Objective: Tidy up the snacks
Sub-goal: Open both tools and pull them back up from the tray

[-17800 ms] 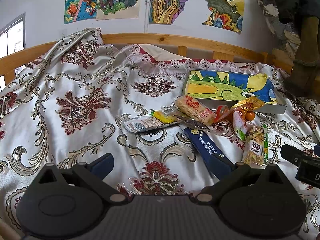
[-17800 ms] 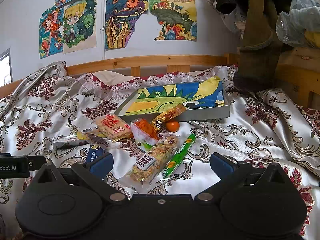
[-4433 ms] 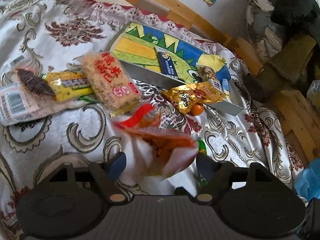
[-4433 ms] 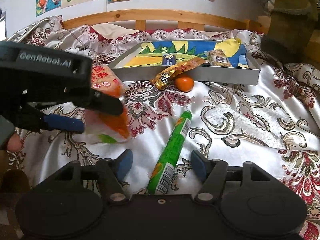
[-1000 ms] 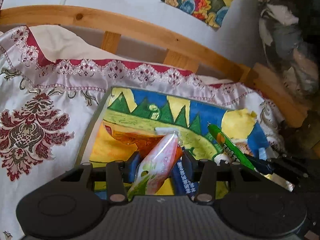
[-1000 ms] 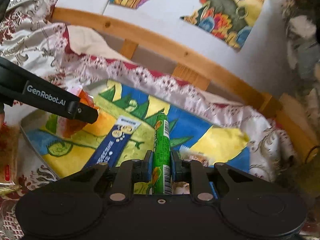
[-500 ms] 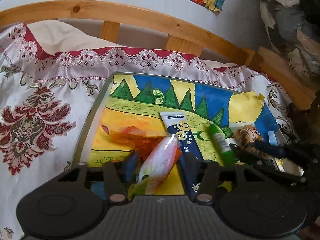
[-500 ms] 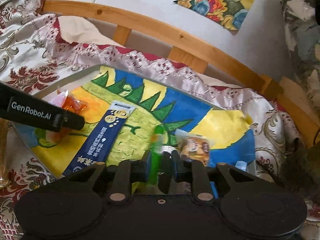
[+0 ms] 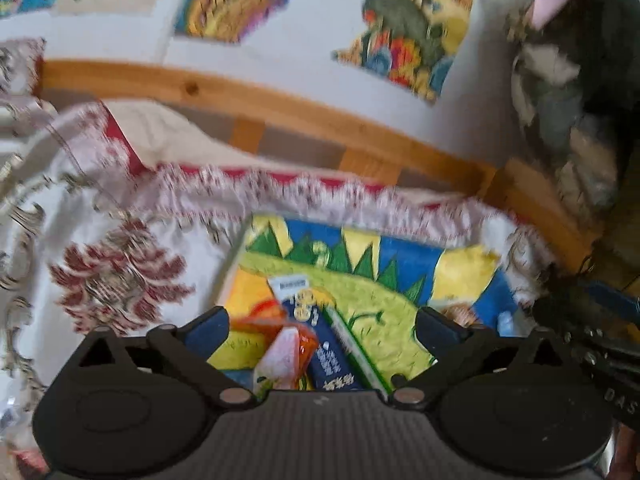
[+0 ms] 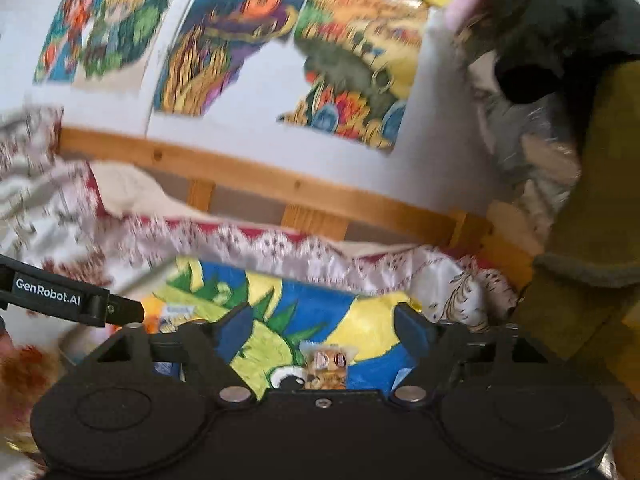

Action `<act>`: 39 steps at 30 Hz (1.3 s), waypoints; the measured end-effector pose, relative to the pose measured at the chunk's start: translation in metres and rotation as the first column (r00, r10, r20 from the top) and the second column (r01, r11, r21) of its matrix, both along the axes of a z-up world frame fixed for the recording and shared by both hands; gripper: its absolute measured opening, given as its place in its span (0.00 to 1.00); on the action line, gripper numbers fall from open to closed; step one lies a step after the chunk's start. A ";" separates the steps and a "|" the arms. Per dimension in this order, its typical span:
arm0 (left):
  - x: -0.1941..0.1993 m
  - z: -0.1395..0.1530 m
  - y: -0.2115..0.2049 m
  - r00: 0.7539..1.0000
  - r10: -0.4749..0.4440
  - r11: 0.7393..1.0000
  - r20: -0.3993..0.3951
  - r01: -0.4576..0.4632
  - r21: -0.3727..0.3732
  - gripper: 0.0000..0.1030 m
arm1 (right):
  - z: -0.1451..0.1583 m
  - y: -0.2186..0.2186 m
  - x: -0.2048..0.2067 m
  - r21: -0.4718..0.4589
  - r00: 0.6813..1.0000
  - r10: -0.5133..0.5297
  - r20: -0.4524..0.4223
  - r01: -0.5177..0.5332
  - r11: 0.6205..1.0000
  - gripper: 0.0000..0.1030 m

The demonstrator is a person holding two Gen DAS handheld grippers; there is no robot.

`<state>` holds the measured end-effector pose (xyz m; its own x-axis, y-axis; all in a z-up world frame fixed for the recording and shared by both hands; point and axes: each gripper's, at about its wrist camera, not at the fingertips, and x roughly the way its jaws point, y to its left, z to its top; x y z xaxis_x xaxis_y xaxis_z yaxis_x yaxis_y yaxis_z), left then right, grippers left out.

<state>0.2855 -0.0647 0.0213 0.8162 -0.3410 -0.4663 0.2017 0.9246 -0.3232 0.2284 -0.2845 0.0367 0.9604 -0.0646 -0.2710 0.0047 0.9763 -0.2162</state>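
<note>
Both snacks have left my jaws since a second ago: the orange-and-pink packet (image 9: 294, 346) that my left gripper (image 9: 322, 326) pinched now lies loose in the painted tray (image 9: 464, 270), and the green stick (image 9: 352, 348) that my right gripper (image 10: 324, 326) carried lies there too, just right of the dark blue sachet (image 9: 320, 344). My left jaws are opening and stand spread wide, the packet lying between the fingers but clear of both pads. My right jaws are opening as well, with nothing pressed between them; below the gap I see a small brown-and-gold snack pack (image 10: 326, 368) resting on the tray's blue and yellow painting. From the right wrist camera, the left gripper's black finger reaches in from the left over the tray's near corner. From the left wrist camera, the right gripper shows at the right edge, beside the tray. Around the tray I see the patterned bedspread (image 9: 120, 280), behind it the wooden bed rail (image 10: 320, 196) and the wall paintings (image 10: 348, 72). Both views are blurred.
</note>
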 end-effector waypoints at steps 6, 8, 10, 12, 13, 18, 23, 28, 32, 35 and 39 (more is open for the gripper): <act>-0.045 0.035 0.014 0.995 0.039 0.999 0.092 -0.040 0.005 0.99 | 0.028 0.007 -0.046 0.025 0.997 0.040 0.068 -0.042 0.999 0.91; -0.060 0.043 0.017 0.993 0.039 0.999 0.116 -0.040 0.011 0.99 | 0.034 0.009 -0.062 0.040 0.996 0.048 0.080 -0.051 0.998 0.93; -0.075 0.048 0.020 0.992 0.029 0.999 0.127 -0.032 0.020 0.99 | 0.040 0.011 -0.078 0.060 0.994 0.053 0.091 -0.058 0.997 0.95; -0.089 0.051 0.023 0.991 0.020 0.999 0.131 -0.025 0.036 0.99 | 0.044 0.013 -0.096 0.085 0.993 0.055 0.101 -0.063 0.994 0.98; -0.096 0.052 0.025 0.991 0.019 0.999 0.136 -0.026 0.045 0.99 | 0.045 0.014 -0.103 0.101 0.993 0.054 0.102 -0.065 0.993 0.98; -0.134 0.053 0.032 0.985 0.014 0.996 0.171 -0.029 0.087 1.00 | 0.046 0.021 -0.144 0.151 0.991 0.053 0.123 -0.072 0.986 0.99; -0.165 0.049 0.039 0.987 0.013 0.994 0.161 -0.031 0.108 1.00 | 0.044 0.027 -0.174 0.152 0.990 0.061 0.127 -0.080 0.985 0.99; -0.188 0.039 0.047 0.990 0.029 0.991 0.139 -0.047 0.128 0.99 | 0.036 0.028 -0.196 0.188 0.994 0.042 0.100 -0.060 0.980 0.99; -0.202 0.030 0.051 0.993 0.034 0.986 0.116 -0.053 0.160 1.00 | 0.022 0.030 -0.210 0.206 0.998 0.030 0.060 -0.042 0.978 0.99; -0.210 0.023 0.054 0.994 0.041 0.983 0.097 -0.058 0.175 1.00 | 0.012 0.032 -0.219 0.215 0.999 0.024 0.031 -0.030 0.976 0.99; -0.218 0.016 0.055 0.996 0.052 0.979 0.075 -0.066 0.195 1.00 | 0.001 0.035 -0.228 0.217 1.000 0.021 -0.008 -0.019 0.976 0.99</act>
